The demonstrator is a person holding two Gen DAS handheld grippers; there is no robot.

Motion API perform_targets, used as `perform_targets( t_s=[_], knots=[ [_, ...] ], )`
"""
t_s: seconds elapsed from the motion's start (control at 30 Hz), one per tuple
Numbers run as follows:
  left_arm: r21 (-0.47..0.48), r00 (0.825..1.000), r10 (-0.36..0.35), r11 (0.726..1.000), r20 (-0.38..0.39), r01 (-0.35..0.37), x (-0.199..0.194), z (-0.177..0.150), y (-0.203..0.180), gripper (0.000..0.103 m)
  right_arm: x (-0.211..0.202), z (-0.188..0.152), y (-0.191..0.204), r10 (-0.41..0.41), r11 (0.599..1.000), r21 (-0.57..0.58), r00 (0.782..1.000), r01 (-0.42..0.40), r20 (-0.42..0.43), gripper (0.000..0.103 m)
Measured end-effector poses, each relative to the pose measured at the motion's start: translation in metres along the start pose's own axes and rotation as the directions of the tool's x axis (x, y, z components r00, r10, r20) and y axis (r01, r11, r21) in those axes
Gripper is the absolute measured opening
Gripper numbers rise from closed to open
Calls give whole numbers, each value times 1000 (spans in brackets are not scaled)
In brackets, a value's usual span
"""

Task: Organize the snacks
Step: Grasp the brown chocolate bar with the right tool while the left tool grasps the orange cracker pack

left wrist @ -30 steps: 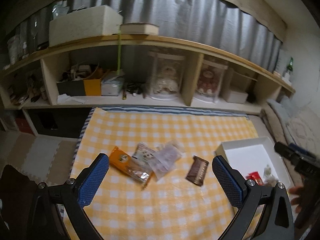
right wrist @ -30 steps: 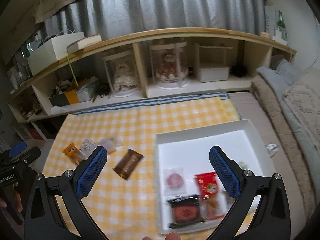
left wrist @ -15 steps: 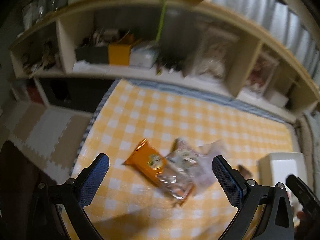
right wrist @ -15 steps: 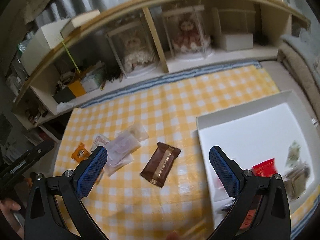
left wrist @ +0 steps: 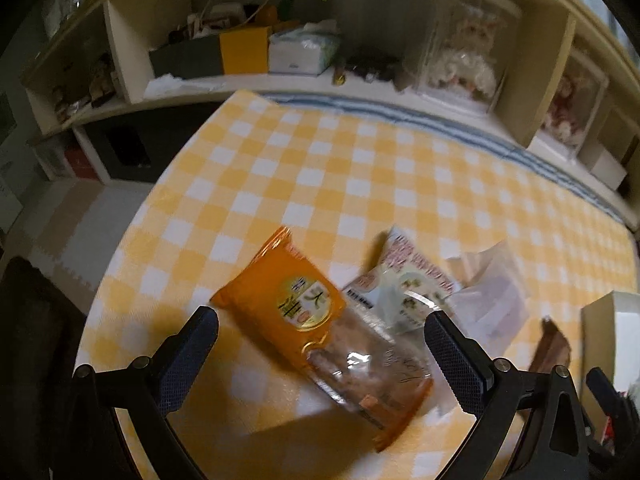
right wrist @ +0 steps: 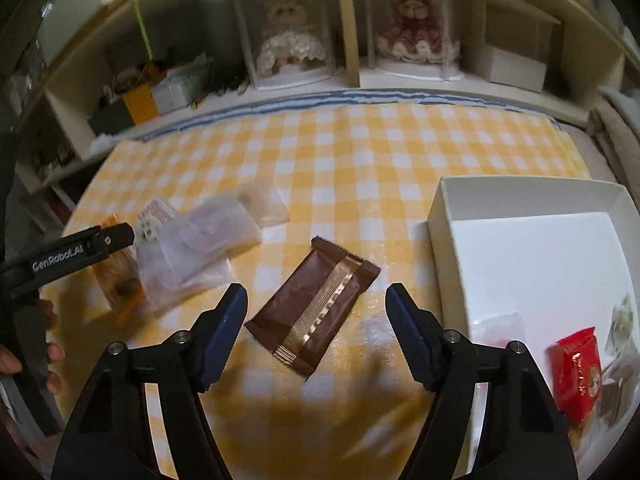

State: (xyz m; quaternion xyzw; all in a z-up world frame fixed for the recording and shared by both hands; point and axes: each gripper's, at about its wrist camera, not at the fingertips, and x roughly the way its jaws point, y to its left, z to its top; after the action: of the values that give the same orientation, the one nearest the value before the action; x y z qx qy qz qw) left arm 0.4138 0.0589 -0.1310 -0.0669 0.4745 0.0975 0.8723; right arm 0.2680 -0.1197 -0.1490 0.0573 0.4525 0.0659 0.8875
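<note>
My left gripper is open, with an orange snack pack lying between its fingers on the yellow checked cloth. A white printed pack and a clear pouch lie just right of it. My right gripper is open, its fingers on either side of a brown chocolate bar. The white tray at the right holds a red packet and other snacks. The left gripper also shows in the right wrist view, over the orange pack and clear pouch.
A low wooden shelf runs along the far edge with two dolls in clear cases, boxes and clutter. Foam floor mats lie left of the cloth. A grey blanket is at the far right.
Both grippers have moved down and forward toward the cloth. The left now has the orange pack between its fingers; the right has swung left from the tray to the chocolate bar.
</note>
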Motion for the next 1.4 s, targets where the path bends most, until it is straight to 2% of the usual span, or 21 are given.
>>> perform_targets(
  t_s=[0.07,0.13,0.27,0.5,0.77,0.83,0.9,1.0,1.1,1.17,1.23,1.4],
  knots=[
    [-4,1000,25,1000,-17,-25,8,-3,1,103,5,-4,4,-6,1000,-23,1000,6,-6,73],
    [-12,1000,21,1000,-20,-21,8,-6,6,103,10,-9,11,-20,998,-67,1000,19,-13,69],
    [-27,999,37,999,-34,-38,7,-5,12,103,23,-18,16,-41,993,-113,997,33,-69,53],
    [-17,995,78,997,-59,-79,-11,-21,27,103,20,-25,10,16,994,-109,995,-26,-94,43],
    [-34,996,45,998,-72,-48,-33,-33,45,103,5,-44,22,81,972,-206,985,-112,-151,31],
    [-38,998,17,999,-66,-20,-37,-33,47,103,0,-45,19,97,975,-180,980,-128,-174,30],
    [-34,998,-23,999,-58,21,-42,-32,46,103,-5,-42,11,115,986,-100,977,-134,-177,31],
    [-12,996,-75,997,-43,74,-50,-31,45,103,-9,-31,-4,145,989,27,978,-142,-148,36],
    [7,996,-82,997,-28,83,-55,-32,44,103,-7,-18,-15,152,982,130,984,-139,-90,38],
    [3,996,-82,997,-25,83,-57,-33,45,103,-3,-8,-13,141,983,130,988,-132,-65,38],
    [-7,996,-85,996,-26,85,-55,-32,46,100,2,3,-6,122,990,83,992,-118,-45,38],
    [-39,995,-90,995,-34,89,-48,-29,55,94,25,16,19,37,998,-40,997,-40,-63,37]
  ],
)
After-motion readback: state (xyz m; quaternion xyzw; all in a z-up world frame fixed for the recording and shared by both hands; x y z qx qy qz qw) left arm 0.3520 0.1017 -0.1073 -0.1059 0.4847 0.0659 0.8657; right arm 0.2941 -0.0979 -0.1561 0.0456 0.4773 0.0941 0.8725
